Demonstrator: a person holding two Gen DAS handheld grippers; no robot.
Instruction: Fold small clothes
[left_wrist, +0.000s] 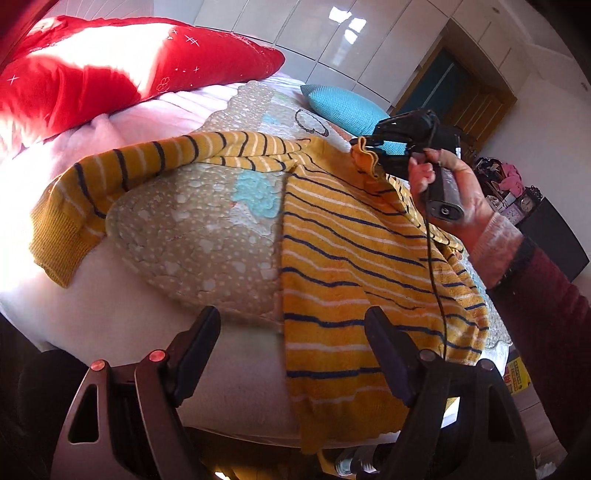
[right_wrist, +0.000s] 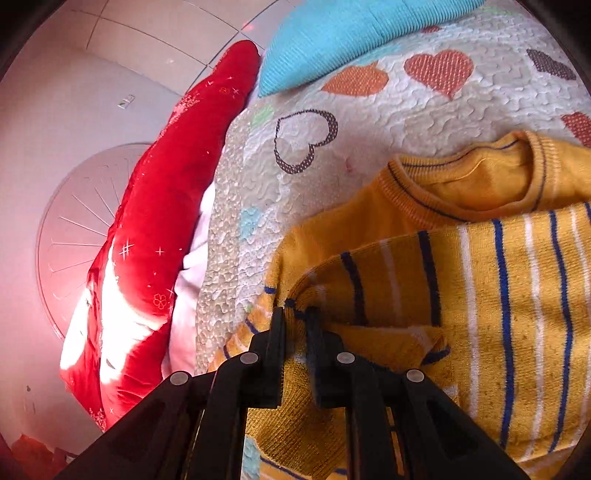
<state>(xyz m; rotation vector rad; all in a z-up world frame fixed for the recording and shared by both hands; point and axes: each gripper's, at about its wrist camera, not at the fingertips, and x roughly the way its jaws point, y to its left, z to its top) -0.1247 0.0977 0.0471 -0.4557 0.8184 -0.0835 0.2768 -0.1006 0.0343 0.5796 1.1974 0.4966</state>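
Observation:
A small yellow sweater (left_wrist: 332, 258) with navy and white stripes lies on a quilted bedspread (left_wrist: 192, 229). One sleeve (left_wrist: 122, 173) stretches out to the left. My left gripper (left_wrist: 291, 328) is open and empty, just above the sweater's hem at the bed's near edge. My right gripper (left_wrist: 373, 142) is at the sweater's far side, shut on a fold of the fabric. In the right wrist view the right gripper (right_wrist: 297, 314) pinches a striped sleeve (right_wrist: 369, 280) folded over the body, near the collar (right_wrist: 480, 181).
A red pillow (left_wrist: 122, 70) lies at the far left and a turquoise cushion (left_wrist: 347, 107) at the far end of the bed. The quilt shows heart patterns (right_wrist: 306, 140). A dark cabinet with clutter (left_wrist: 517, 192) stands right of the bed.

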